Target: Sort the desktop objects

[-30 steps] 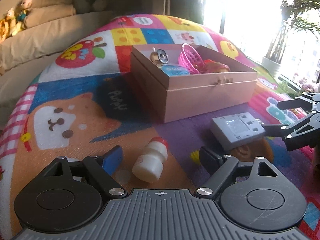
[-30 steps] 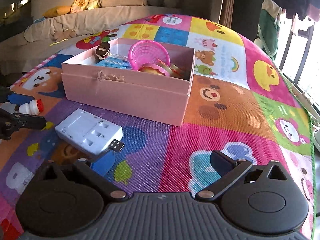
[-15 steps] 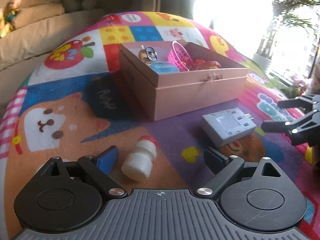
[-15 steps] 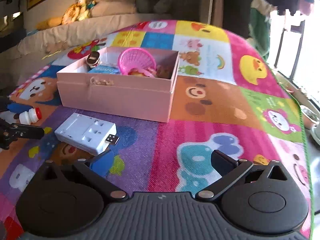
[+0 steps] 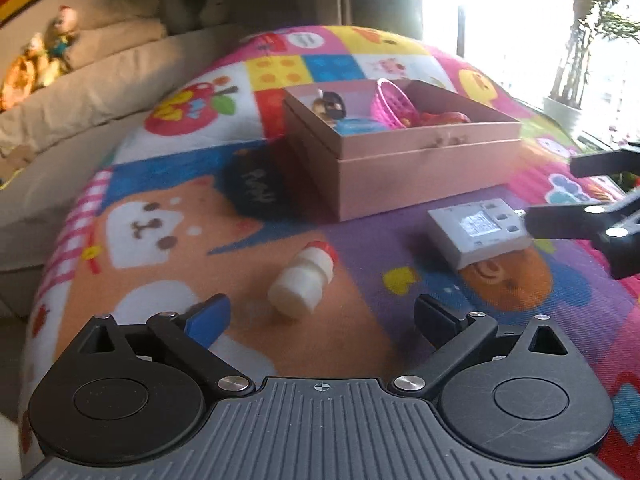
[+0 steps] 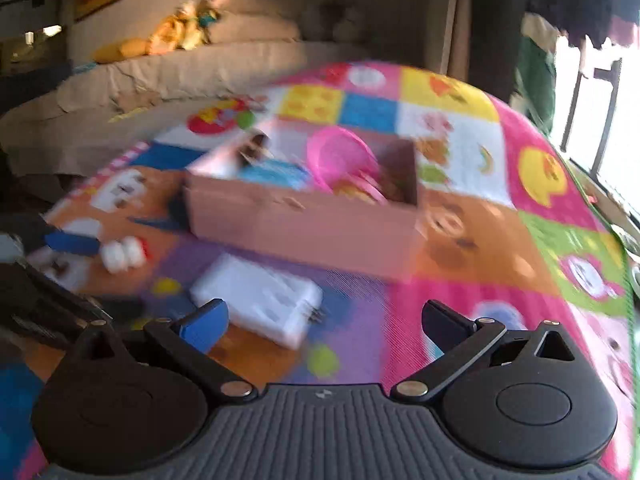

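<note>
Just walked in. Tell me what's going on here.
A person with a gripper in each hand is sorting items on a colourful play mat into a pink box, which already holds a pink basket and other items. Both the left gripper and the right gripper are open and hold nothing. A small white bottle and a white adapter lie outside the box.

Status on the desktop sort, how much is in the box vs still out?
Done: the pink box already holds a pink basket, a blue packet and other small items.
In hand: nothing. The left gripper and right gripper are both open.
Left: the small white bottle and the white power adapter lie on the mat.
</note>
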Demonstrator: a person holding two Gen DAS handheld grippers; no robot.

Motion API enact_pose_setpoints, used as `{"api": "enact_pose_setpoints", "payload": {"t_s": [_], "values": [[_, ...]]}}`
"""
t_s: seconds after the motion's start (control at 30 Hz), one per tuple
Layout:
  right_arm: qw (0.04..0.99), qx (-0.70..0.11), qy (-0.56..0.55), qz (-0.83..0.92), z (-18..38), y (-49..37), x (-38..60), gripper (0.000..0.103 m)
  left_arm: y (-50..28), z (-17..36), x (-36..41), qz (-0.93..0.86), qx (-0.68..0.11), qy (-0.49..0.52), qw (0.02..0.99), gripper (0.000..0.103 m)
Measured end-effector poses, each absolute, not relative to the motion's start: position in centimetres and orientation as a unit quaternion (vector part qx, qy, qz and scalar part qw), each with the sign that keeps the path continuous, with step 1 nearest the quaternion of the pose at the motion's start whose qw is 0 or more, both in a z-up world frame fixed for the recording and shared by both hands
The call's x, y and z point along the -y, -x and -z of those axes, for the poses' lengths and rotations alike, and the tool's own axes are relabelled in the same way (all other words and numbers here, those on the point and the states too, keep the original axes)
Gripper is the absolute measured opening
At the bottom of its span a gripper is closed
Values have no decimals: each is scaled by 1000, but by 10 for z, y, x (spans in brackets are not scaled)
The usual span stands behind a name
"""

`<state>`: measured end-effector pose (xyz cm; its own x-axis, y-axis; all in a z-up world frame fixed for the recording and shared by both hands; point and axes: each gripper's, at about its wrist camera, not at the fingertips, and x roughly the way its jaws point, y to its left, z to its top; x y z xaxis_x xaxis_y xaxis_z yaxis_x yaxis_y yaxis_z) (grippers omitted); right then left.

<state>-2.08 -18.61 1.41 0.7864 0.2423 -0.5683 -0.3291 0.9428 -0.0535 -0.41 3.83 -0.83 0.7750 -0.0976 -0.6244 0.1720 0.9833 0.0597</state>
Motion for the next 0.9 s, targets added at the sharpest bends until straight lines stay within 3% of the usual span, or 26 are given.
{"api": "enact_pose_setpoints", "payload": {"t_s": [0.23, 0.27, 0.3, 0.57, 0.9], "values": [[919, -352, 33, -175, -4, -44, 145, 101, 1, 8, -35, 87, -327, -66, 939, 102], [914, -362, 27, -181, 2, -53, 144, 97, 1, 9, -35, 88, -326, -69, 939, 102], [908, -373, 26, -187, 8, -60, 142, 86, 1, 9, -34, 89, -327, -71, 938, 102], [907, -336, 89, -238, -7, -27, 146, 85, 3, 11, -28, 111, -339, -65, 932, 102], [920, -336, 74, -188, 0, -22, 164, 90, 3, 11, -36, 74, -349, -54, 933, 102]]}}
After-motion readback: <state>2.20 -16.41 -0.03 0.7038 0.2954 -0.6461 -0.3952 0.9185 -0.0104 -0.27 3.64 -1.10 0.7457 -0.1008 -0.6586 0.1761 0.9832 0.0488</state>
